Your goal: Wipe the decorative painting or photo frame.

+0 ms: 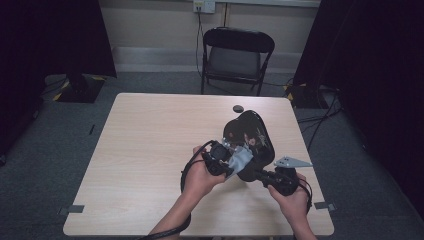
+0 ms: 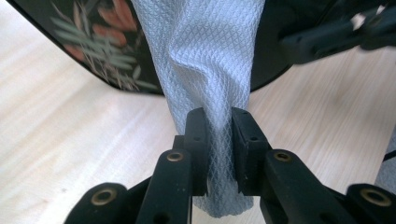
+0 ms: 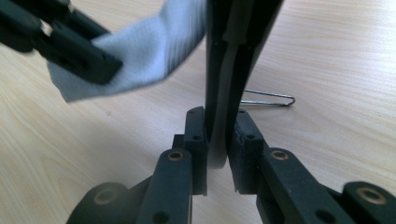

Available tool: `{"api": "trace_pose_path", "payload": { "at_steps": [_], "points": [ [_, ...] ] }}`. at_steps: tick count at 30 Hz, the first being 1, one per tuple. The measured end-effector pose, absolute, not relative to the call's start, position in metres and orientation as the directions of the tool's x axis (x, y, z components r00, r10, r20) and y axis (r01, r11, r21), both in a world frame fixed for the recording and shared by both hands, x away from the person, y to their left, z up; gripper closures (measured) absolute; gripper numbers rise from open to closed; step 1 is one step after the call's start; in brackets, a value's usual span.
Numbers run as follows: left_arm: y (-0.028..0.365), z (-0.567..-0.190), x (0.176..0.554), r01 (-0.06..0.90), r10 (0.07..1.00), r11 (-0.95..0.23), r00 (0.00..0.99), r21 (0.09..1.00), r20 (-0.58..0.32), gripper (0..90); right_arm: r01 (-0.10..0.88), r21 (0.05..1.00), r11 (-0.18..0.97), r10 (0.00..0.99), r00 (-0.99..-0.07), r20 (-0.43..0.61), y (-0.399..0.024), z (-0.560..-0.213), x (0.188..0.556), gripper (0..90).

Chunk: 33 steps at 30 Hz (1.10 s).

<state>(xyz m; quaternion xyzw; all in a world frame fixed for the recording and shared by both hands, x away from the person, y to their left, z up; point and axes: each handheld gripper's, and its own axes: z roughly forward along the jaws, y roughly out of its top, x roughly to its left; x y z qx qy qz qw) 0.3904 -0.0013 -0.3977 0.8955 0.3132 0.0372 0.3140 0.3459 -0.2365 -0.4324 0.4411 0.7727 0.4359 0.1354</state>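
The black lacquered tray [image 1: 252, 140], painted with leaves and flowers, is held tilted up off the desk [image 1: 150, 150] near its right edge. The right gripper [image 3: 217, 140] is clenched on the tray's thin rim; the left gripper [image 2: 219, 140] pinches a pale blue-grey wiping cloth [image 2: 210, 56] that drapes against the tray's face. The tray looks rigid, light and glossy, so it is likely to slip or pivot in a narrow rim grip; a hold deeper on the edge would probably resist the cloth's push better. The cloth is soft and limp, and bunched between the jaws it should follow any stroke. A wire clip [image 3: 268, 98] lies on the desk just behind the tray, and a small dark disc [image 1: 238, 108] sits by the far edge. The left half of the desk offers open room.
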Motion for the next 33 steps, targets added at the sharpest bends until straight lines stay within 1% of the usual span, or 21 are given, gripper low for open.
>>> {"api": "trace_pose_path", "payload": {
  "at_steps": [8, 20, 22, 27, 33],
  "points": [
    [-0.002, -0.417, 0.390, 0.557, 0.593, -0.612, 0.793, 0.561, -0.141, 78.1, 0.564, 0.793, 0.231, 0.800, -0.574, 0.176, -0.236, -0.432, 0.346, 79.2],
    [0.000, -0.456, 0.389, 0.610, 0.616, -0.615, 0.767, 0.500, -0.178, 78.2, 0.566, 0.792, 0.229, 0.801, -0.572, 0.177, -0.236, -0.432, 0.346, 79.2],
    [0.001, -0.459, 0.389, 0.615, 0.618, -0.621, 0.765, 0.486, -0.179, 78.1, 0.564, 0.793, 0.230, 0.801, -0.572, 0.175, -0.236, -0.432, 0.346, 79.3],
    [0.004, -0.465, 0.387, 0.622, 0.620, -0.608, 0.760, 0.494, -0.194, 78.1, 0.565, 0.793, 0.228, 0.801, -0.572, 0.177, -0.236, -0.432, 0.346, 79.2],
    [0.007, -0.454, 0.387, 0.626, 0.624, -0.602, 0.756, 0.496, -0.197, 78.1, 0.564, 0.794, 0.226, 0.802, -0.571, 0.176, -0.236, -0.432, 0.346, 79.2]
  ]
}}
